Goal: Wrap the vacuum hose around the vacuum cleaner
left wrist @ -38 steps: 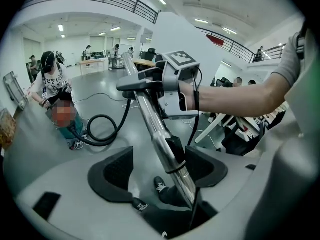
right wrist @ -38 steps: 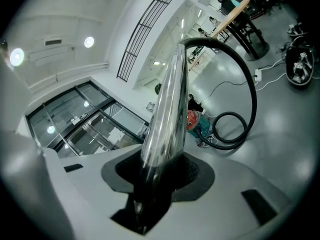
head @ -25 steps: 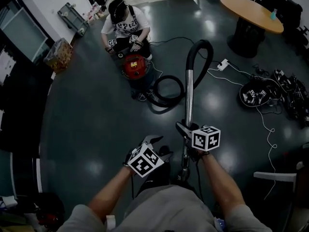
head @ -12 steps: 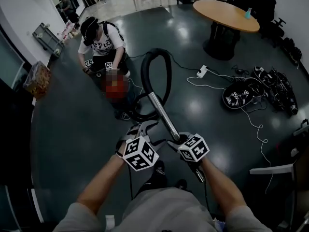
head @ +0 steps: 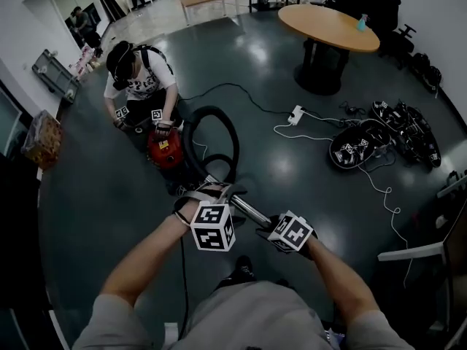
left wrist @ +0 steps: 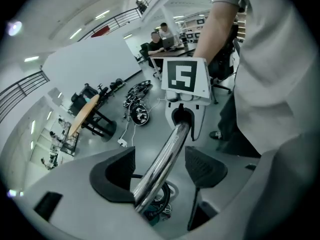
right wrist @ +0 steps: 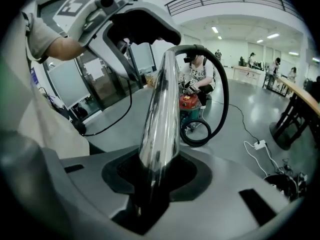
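Observation:
A chrome vacuum wand (head: 241,206) slants across the floor in front of me, in the head view. Its black hose (head: 233,133) loops up and back toward the red vacuum cleaner (head: 164,148). My right gripper (head: 266,228) is shut on the near end of the wand (right wrist: 162,109), pads pressed round it. My left gripper (head: 213,190) sits further up the wand with its jaws apart. The tube (left wrist: 167,154) lies between them, close to one pad and clear of the other. From the right gripper view the hose (right wrist: 225,94) arcs over the red cleaner (right wrist: 189,102).
A crouching person (head: 135,86) holds grippers at the red cleaner. A round wooden table (head: 328,28) stands at the back right. A power strip (head: 295,113) with white cable and a heap of black gear (head: 357,144) lie to the right. A thin black cable (head: 182,283) runs by my feet.
The wand has swung down and to the left, bringing the hose loop toward the red cleaner. My left gripper has rolled and come up around the wand. My right gripper keeps its hold.

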`<move>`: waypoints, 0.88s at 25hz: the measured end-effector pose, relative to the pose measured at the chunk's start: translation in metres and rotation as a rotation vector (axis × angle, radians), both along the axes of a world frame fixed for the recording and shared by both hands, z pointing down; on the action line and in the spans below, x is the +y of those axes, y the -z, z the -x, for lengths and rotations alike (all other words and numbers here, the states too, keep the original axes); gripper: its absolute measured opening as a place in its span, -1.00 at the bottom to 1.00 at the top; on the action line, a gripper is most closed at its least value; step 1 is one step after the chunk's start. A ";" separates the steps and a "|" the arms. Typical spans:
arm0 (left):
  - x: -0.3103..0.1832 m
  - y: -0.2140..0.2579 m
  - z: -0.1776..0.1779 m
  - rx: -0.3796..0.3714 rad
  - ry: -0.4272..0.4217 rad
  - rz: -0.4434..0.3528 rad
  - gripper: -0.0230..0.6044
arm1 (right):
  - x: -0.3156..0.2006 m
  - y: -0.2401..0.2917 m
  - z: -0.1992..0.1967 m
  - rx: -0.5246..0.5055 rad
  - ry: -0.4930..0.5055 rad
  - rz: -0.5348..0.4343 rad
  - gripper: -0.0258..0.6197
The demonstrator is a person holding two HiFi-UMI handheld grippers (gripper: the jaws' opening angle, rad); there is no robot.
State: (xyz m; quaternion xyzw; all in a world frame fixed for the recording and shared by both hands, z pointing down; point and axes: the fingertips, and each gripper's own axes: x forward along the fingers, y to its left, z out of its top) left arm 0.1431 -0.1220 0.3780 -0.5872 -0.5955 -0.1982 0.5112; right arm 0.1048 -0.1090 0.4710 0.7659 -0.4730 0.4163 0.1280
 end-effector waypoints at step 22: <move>0.026 -0.096 0.017 -0.162 -0.434 -0.209 -0.49 | 0.012 0.010 -0.007 -0.144 0.064 0.252 -0.53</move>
